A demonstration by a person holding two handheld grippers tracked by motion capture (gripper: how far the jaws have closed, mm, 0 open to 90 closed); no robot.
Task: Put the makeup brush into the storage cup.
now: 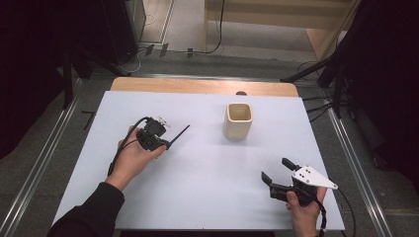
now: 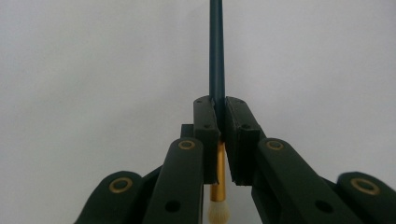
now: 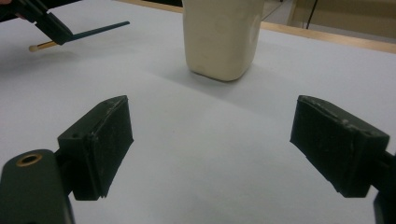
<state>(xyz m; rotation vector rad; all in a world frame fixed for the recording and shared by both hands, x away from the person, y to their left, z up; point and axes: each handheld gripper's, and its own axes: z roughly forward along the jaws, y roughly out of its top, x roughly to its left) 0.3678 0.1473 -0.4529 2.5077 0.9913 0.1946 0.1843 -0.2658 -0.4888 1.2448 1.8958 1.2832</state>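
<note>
While clamped in the left tool (image 1: 167,144) at counter (image 1: 207,173) left, makeup brush (image 2: 217,51) points toward cream cup (image 1: 238,120) far right; right tool (image 1: 277,174) near right, spread wide, nothing gripped.

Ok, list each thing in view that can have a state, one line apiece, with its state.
left gripper: shut on the brush handle.
brush: clamped between the pads, dark handle pointing away, bristle end toward the hand.
right gripper: open, nothing between the jaws.
cup: upright, mouth open; no contents seen inside it.
</note>
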